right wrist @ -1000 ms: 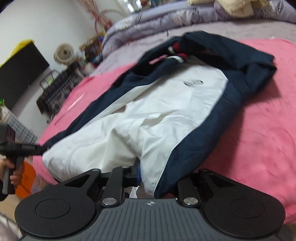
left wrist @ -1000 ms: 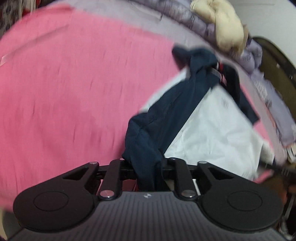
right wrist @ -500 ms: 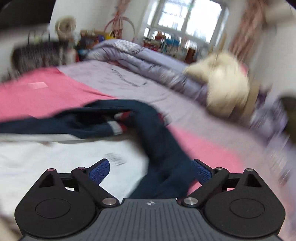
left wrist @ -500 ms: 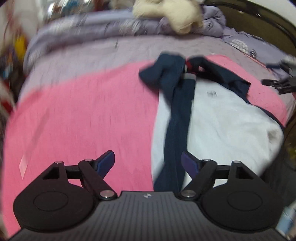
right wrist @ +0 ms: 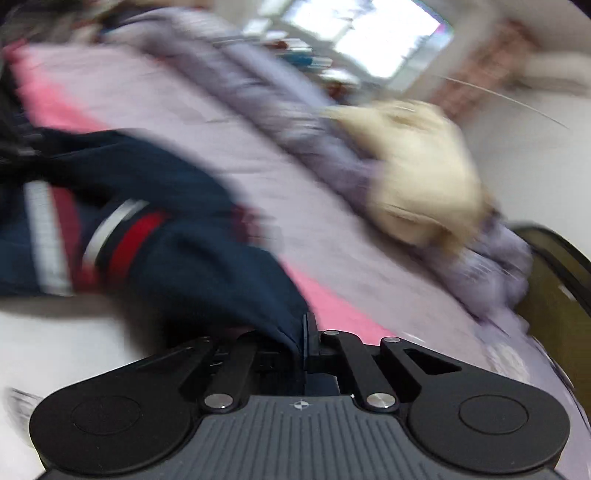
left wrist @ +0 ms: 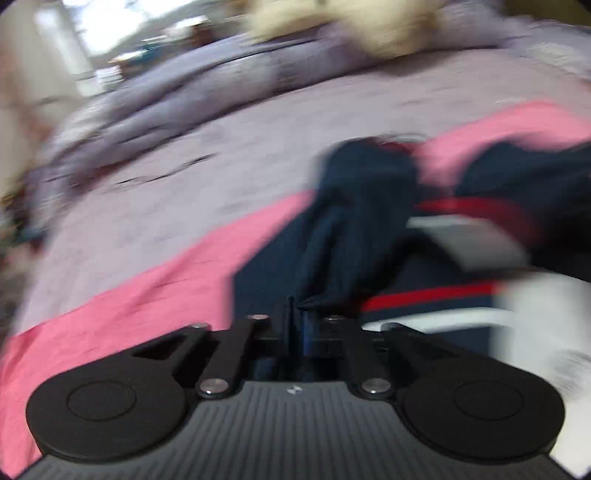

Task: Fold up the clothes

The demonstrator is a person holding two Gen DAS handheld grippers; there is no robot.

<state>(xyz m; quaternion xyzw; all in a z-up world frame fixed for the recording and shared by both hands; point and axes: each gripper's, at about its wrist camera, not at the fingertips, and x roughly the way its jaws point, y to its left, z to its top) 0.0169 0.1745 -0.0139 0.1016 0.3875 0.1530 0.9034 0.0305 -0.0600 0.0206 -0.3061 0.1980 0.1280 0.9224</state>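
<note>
A navy and white jacket with red and white stripes lies on a pink sheet point(left wrist: 122, 291) on the bed. In the left wrist view its navy sleeve point(left wrist: 354, 214) runs down into my left gripper point(left wrist: 295, 314), which is shut on the navy cloth. In the right wrist view the jacket's navy shoulder point(right wrist: 192, 258) with its red stripe fills the left, and my right gripper point(right wrist: 301, 332) is shut on its navy edge. Both views are blurred by motion.
A lilac bedspread point(left wrist: 207, 173) covers the far half of the bed, with a rolled lilac quilt point(right wrist: 280, 107) and a cream plush cushion point(right wrist: 417, 177) behind. A dark headboard point(right wrist: 554, 288) stands at the right. A bright window point(right wrist: 369, 33) is at the back.
Both grippers were open half a second ago and have moved toward the jacket's collar end. Each has now shut on navy cloth there.
</note>
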